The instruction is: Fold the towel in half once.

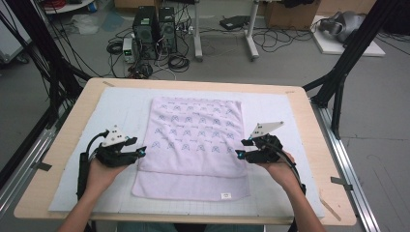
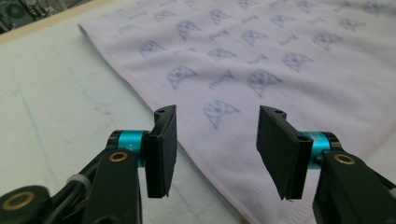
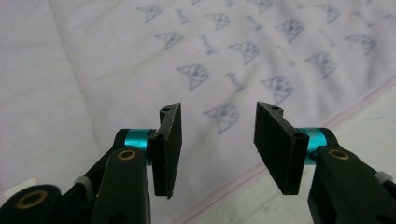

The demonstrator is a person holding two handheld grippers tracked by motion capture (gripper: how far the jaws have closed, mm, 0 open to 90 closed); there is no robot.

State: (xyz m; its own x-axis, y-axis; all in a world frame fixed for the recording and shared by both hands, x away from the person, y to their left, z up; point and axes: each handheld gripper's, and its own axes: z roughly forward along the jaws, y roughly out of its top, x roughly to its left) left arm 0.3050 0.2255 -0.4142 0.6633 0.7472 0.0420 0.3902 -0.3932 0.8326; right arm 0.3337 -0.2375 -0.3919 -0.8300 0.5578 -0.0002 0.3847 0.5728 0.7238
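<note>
My left gripper [image 1: 140, 152] hangs released at the left edge of the towel [image 1: 193, 145], jaws apart with nothing between them. The towel lies mid-table on the white mat [image 1: 72, 159], its near end folded over, which the high view reveals. My right gripper [image 1: 240, 153] is likewise released at the right edge. The small label [image 1: 225, 195] is too blurred to read.
</note>
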